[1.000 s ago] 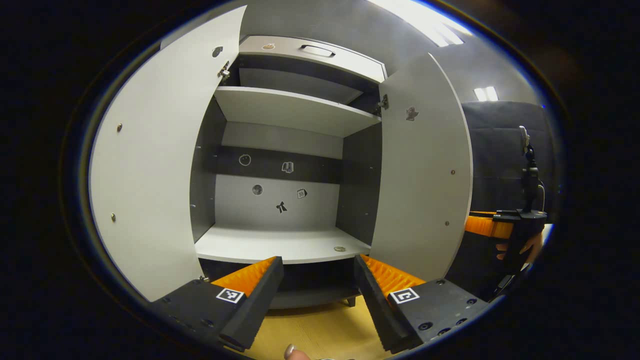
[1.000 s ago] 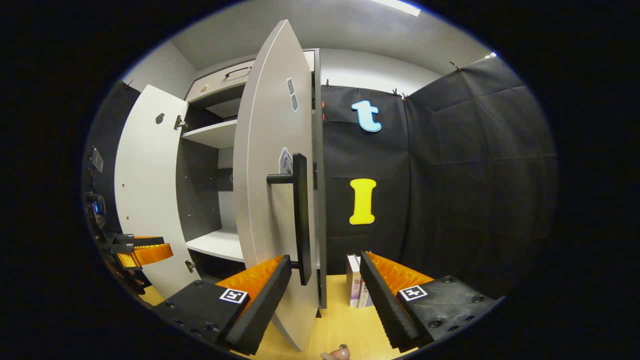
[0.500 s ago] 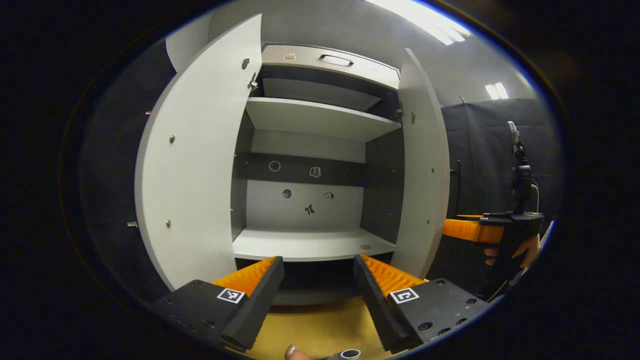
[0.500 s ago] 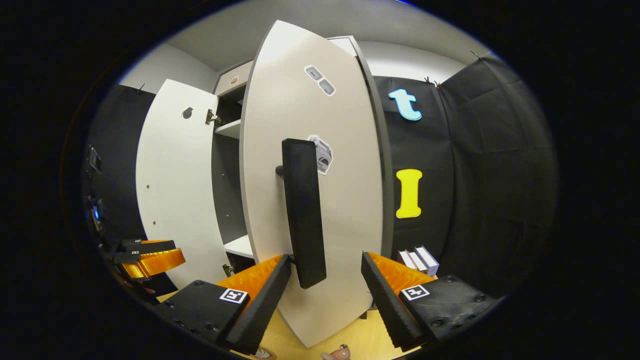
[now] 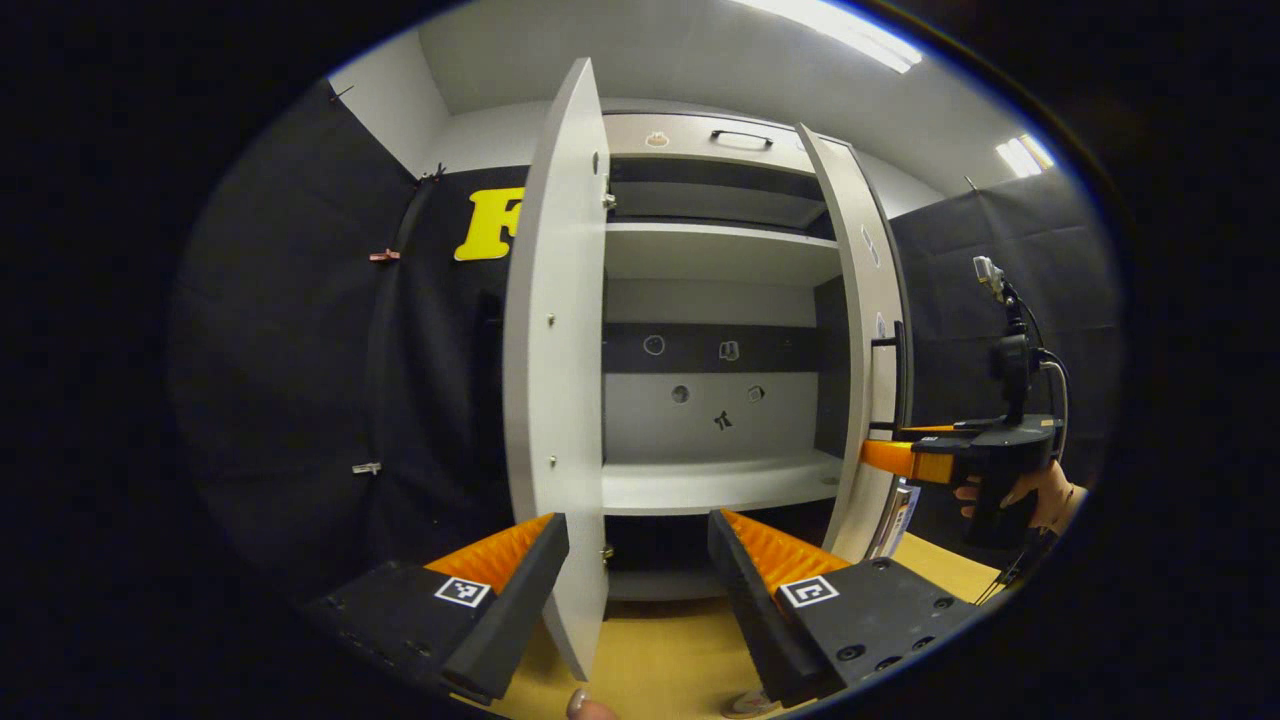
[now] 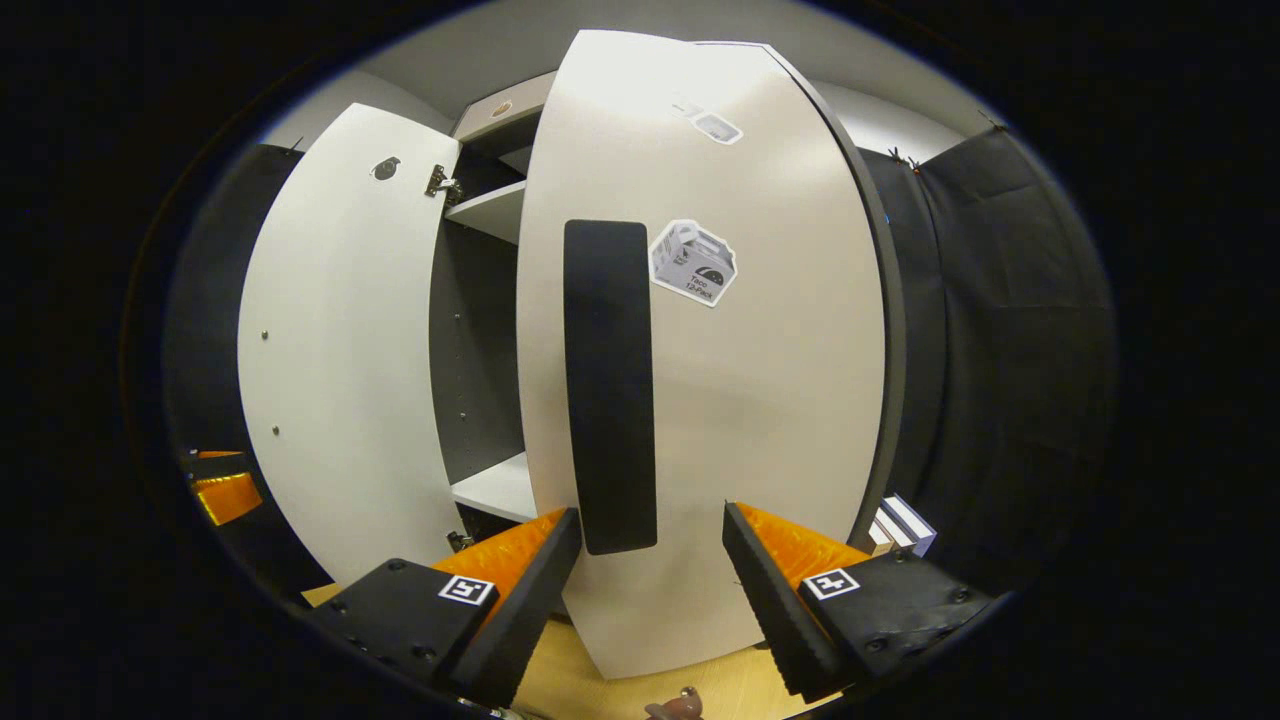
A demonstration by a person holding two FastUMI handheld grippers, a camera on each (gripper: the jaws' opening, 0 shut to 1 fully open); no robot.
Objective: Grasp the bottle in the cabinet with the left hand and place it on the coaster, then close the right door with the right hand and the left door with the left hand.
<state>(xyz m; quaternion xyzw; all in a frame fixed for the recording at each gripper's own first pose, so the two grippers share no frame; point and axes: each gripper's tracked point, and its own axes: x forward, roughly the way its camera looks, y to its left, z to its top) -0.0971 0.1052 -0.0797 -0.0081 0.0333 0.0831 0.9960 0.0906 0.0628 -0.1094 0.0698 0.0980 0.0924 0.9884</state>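
The grey cabinet [image 5: 715, 300] stands with both doors partly open, and its lower shelf [image 5: 710, 485] is bare. In the left gripper view the left door [image 5: 555, 350] is seen edge-on, its lower edge between the fingers of my open left gripper [image 5: 637, 525]. The right door [image 6: 730, 400] faces me in the right gripper view. Its black handle [image 6: 610, 385] hangs just above the gap of my open right gripper [image 6: 652, 520], neither finger pressing on it. A small pale object [image 5: 745, 705] shows at the bottom edge; I cannot tell what it is.
Wooden surface [image 5: 650, 660] lies below the cabinet. Several books [image 6: 900, 525] stand to the right of the cabinet. A hand [image 5: 1035, 490] holds the right gripper [image 5: 905, 460] against the right door [image 5: 870, 330]. The left door [image 6: 340, 350] swings out beside the left gripper [image 6: 225, 490].
The right door has swung well toward shut, with the right gripper following its handle. The left gripper has shifted left, so the left door is now edge-on between its fingers.
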